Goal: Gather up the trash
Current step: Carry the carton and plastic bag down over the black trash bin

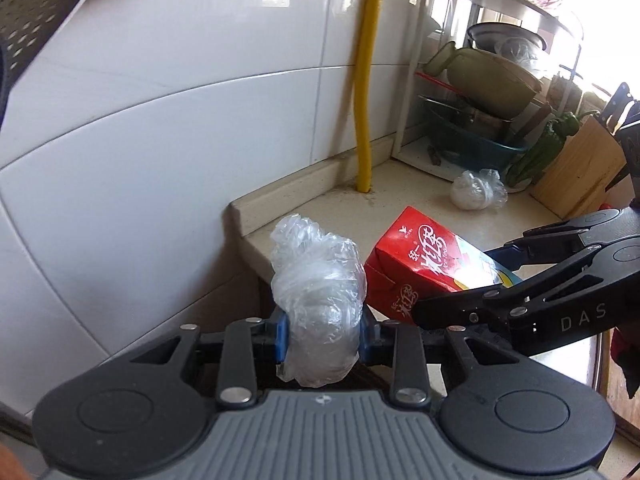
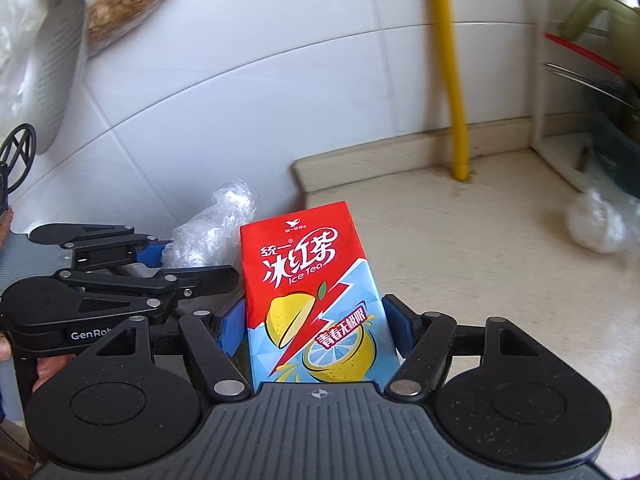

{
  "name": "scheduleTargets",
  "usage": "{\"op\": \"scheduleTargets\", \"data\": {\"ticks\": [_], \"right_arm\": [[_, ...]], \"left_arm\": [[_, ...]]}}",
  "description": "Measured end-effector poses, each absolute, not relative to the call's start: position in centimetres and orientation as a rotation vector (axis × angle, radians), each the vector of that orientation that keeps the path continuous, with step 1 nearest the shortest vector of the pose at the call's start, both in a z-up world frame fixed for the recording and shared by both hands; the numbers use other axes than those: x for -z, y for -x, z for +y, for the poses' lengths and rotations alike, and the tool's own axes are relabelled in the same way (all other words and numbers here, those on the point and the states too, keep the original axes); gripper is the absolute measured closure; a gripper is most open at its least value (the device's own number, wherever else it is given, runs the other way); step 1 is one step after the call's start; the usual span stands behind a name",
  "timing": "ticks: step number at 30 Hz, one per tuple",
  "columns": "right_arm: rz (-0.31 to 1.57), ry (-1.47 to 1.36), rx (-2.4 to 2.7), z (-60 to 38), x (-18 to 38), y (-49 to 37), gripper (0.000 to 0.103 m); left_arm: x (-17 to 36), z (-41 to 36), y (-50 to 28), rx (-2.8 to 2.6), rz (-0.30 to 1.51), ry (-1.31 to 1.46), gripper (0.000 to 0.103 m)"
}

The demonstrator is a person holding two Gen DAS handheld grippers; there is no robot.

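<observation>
I see the white tiled wall (image 1: 168,112) filling most of both views, with the beige surface (image 2: 460,248) running to the corner where a yellow pipe (image 1: 366,80) stands. A white dish rack (image 1: 416,80) with pots sits at the far end, a wooden knife block (image 1: 580,168) near it. My right gripper (image 2: 314,328) has its jaws clamped on an ice tea carton (image 2: 312,292), held above the surface edge. My left gripper (image 1: 322,338) has its jaws squeezed on a crumpled clear plastic bag (image 1: 316,304), just beside the carton. Another balled plastic bag (image 1: 478,189) lies on the surface near the rack.
</observation>
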State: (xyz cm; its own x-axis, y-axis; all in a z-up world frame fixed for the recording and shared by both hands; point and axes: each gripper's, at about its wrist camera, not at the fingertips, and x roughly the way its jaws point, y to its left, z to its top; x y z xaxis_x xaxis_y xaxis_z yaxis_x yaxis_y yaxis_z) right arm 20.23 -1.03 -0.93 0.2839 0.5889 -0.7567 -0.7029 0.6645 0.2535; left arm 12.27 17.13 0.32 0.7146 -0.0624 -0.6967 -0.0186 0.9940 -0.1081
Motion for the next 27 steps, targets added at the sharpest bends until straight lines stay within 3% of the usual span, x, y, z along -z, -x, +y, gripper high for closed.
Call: {"op": "scheduleTargets", "data": {"ticks": [12, 27], "right_arm": [[0.983, 0.195, -1.004, 5.6, 3.4, -17.0, 0.027], [1.084, 0.231, -1.005, 10.6, 9.6, -16.8, 0.026]], "left_arm": [[1.7, 20.7, -7.9, -0.092, 0.834, 0.131, 0.074], [7.6, 23.7, -9.0, -0.219, 0.980, 0.138, 0.069]]}}
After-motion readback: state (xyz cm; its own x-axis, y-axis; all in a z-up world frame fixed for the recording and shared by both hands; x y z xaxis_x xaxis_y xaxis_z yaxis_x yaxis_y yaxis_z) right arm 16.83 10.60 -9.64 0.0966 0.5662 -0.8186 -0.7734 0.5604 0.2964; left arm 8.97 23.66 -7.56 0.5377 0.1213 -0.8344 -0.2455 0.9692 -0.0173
